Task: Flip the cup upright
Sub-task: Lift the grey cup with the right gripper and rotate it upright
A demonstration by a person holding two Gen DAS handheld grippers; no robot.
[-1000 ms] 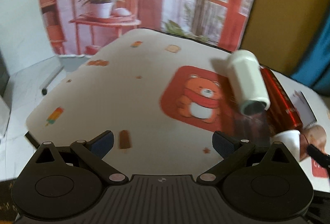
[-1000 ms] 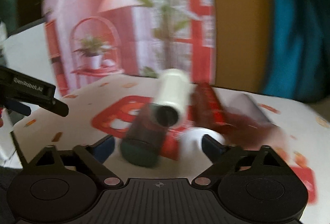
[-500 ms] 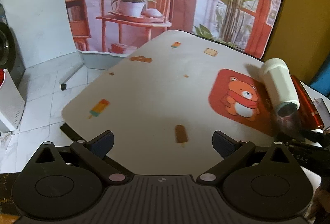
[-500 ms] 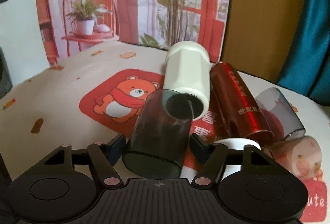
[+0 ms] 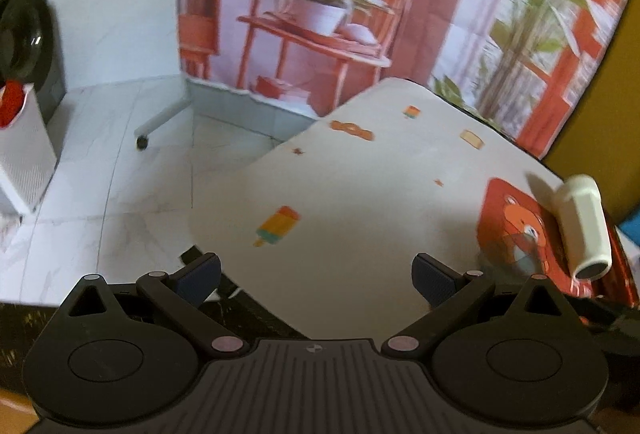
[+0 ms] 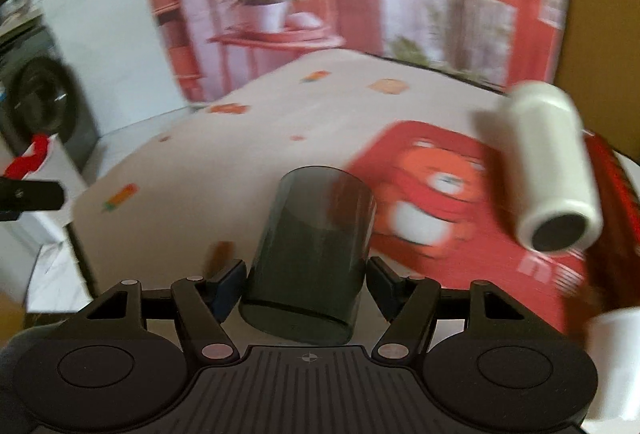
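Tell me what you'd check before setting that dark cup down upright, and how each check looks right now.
1. Right gripper fingers closed on the dark cup: ok.
2. Cup upright: cannot tell, picture blurred.
3. Bare tablecloth ahead for landing: ok.
4. White cup lying apart from the held cup: ok.
5. Left gripper open, holding nothing: ok.
6. Picture steady: not ok.

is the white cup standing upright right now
No, the white cup lies on its side on the table, open mouth facing the camera.
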